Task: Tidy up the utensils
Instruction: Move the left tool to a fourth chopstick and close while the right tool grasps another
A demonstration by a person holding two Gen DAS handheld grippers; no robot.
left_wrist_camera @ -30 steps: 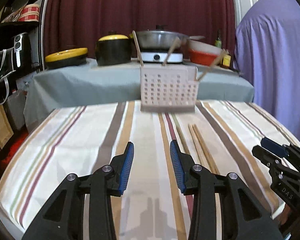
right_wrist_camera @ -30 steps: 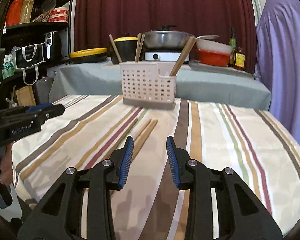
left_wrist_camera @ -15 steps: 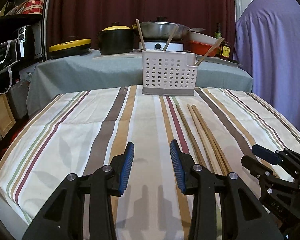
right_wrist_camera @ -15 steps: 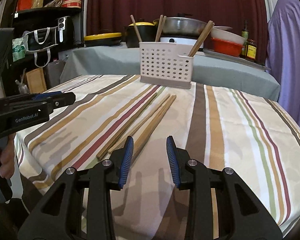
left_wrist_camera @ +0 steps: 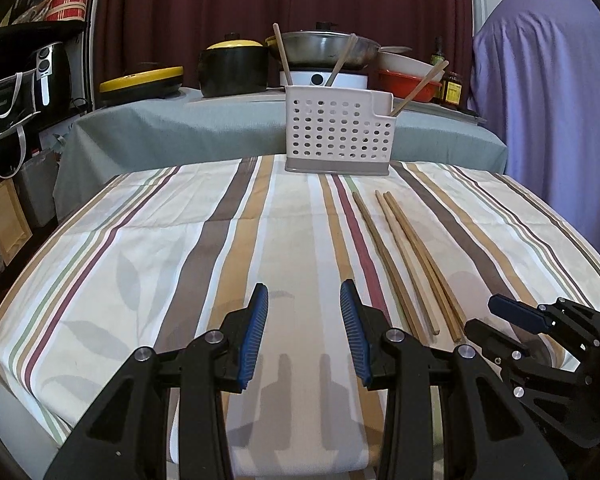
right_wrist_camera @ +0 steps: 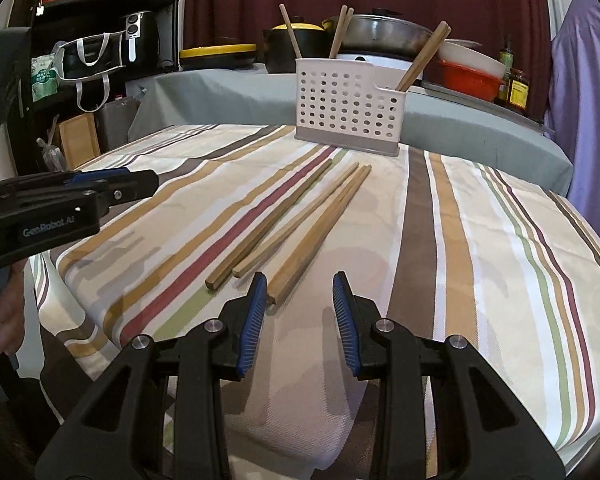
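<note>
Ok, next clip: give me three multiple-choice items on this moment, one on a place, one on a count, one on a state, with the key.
1. Where does the white caddy stand?
A. at the far edge of the striped table
B. on the shelf
C. beside the right gripper

2. How many chopsticks lie loose on the table?
A. one
B. three
C. six

3. What state is the right gripper in?
A. shut on a chopstick
B. open, holding nothing
C. shut and empty

Key: 1 A, the caddy sits at the cloth's far end, beyond the chopsticks. 2 B, both views show three sticks lying side by side. 3 B, its blue pads stand apart with only cloth between them; the left gripper is open too.
</note>
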